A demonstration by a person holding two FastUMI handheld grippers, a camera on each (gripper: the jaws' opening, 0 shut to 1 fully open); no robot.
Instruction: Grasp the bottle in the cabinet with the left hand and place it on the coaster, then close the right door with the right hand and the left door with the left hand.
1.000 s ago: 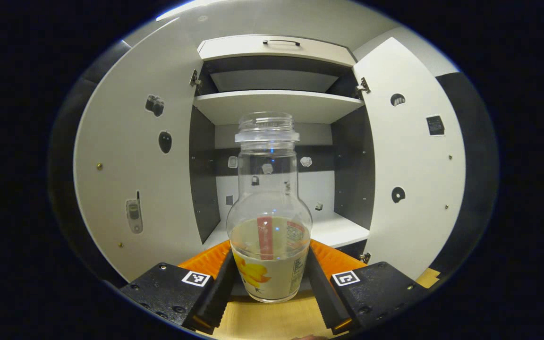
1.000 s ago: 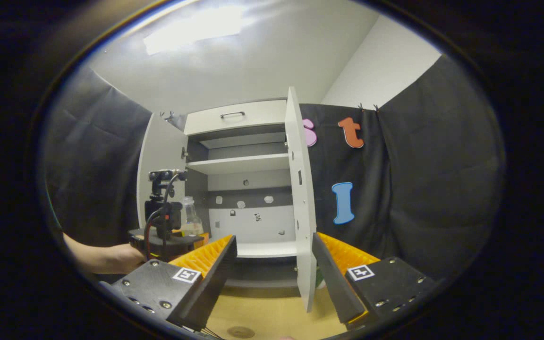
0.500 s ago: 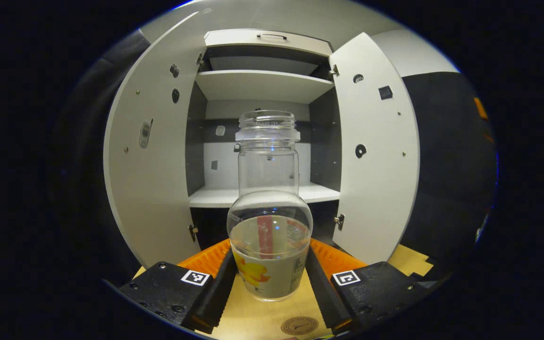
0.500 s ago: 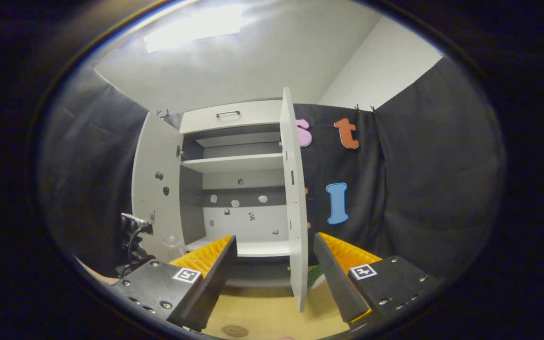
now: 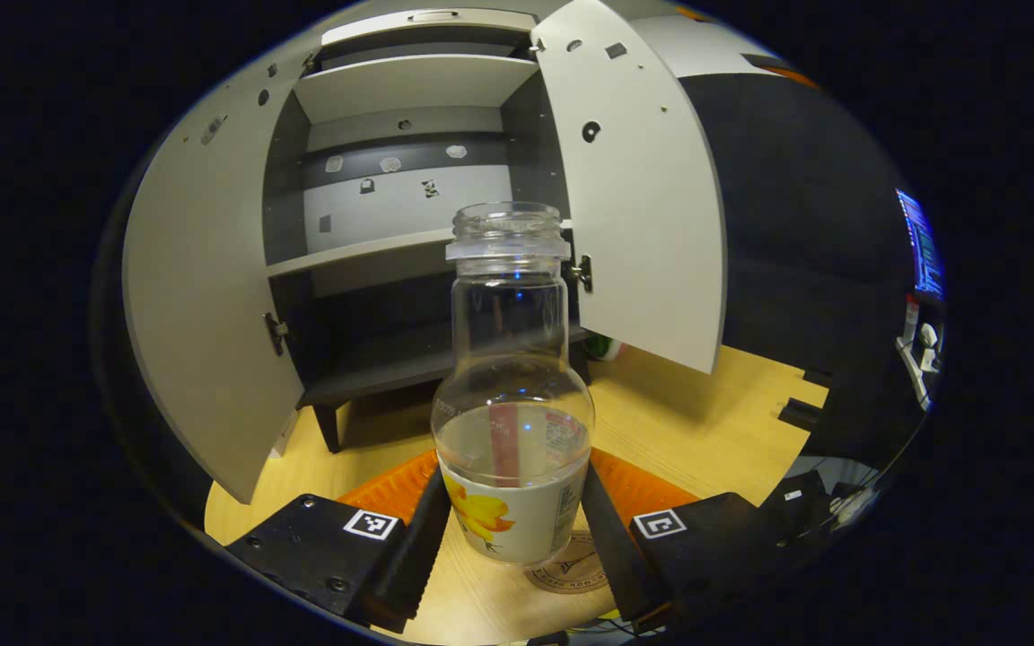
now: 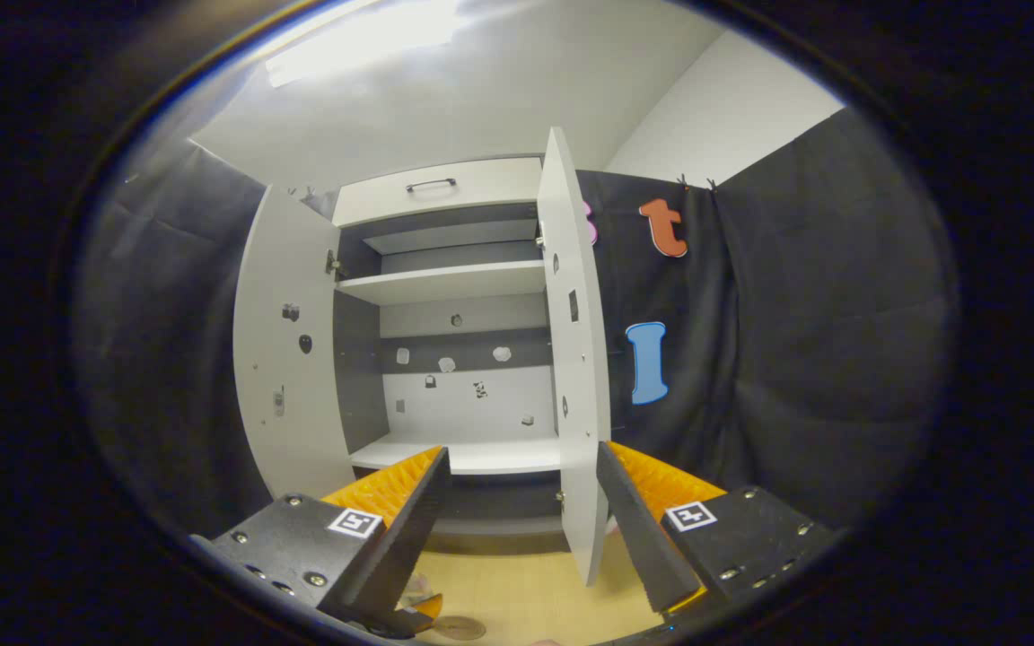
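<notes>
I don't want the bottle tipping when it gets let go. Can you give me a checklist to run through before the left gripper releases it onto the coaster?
1. Grip: left gripper has both jaws pressed on the bottle: ok.
2. Bottle upright, open mouth on top: ok.
3. Coaster lined up: it lies on the wooden table, partly under the bottle's base and offset toward the right jaw: not ok, centre it first.
4. Base touching the coaster: cannot tell.
5. Right gripper free for the door: jaws open, nothing between them: ok.
6. Right door and left door both stand open, as expected at this step: ok.
</notes>
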